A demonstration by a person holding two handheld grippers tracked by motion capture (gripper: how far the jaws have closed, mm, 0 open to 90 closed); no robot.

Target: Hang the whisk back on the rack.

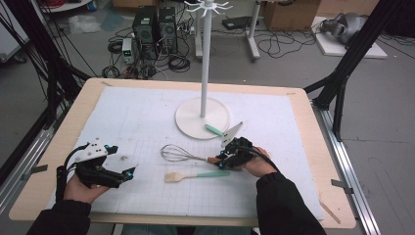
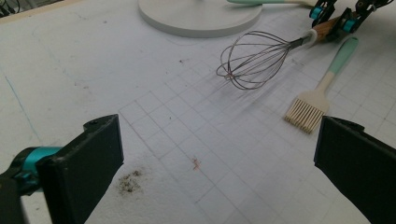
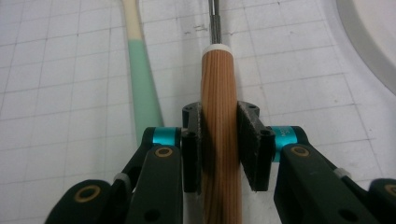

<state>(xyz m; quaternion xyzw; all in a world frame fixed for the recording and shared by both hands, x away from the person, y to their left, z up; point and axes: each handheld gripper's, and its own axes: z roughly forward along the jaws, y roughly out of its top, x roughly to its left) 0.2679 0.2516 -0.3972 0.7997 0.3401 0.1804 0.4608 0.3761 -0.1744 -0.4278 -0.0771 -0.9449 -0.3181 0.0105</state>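
At the near left of the white gridded mat (image 1: 147,117), the person's left hand (image 1: 80,188) cups the black left gripper (image 1: 128,172) from below, forearm coming in from the table's near edge and the tool lying low and pointing right along the mat. Its jaws stand wide apart with nothing between them; the left gripper view, looking out through that gap, adds a smudge of dark crumbs (image 2: 130,183) on the mat just ahead of the left jaw. Further right lies the wire balloon whisk with a striped wooden handle (image 1: 183,154), its wire head pointing left, and just nearer the person a pastry brush with pale bristles and a mint-green handle (image 1: 195,176) lies almost parallel to it. Right of these, the right hand (image 1: 259,164) holds the right gripper (image 1: 219,160) low and aimed left. The right gripper view shows its two pads pressed against both sides of the wooden handle, with the whisk resting on the mat. Behind stands a white utensil stand with a round base (image 1: 202,117), a mint-handled spatula (image 1: 226,131) leaning on its rim.
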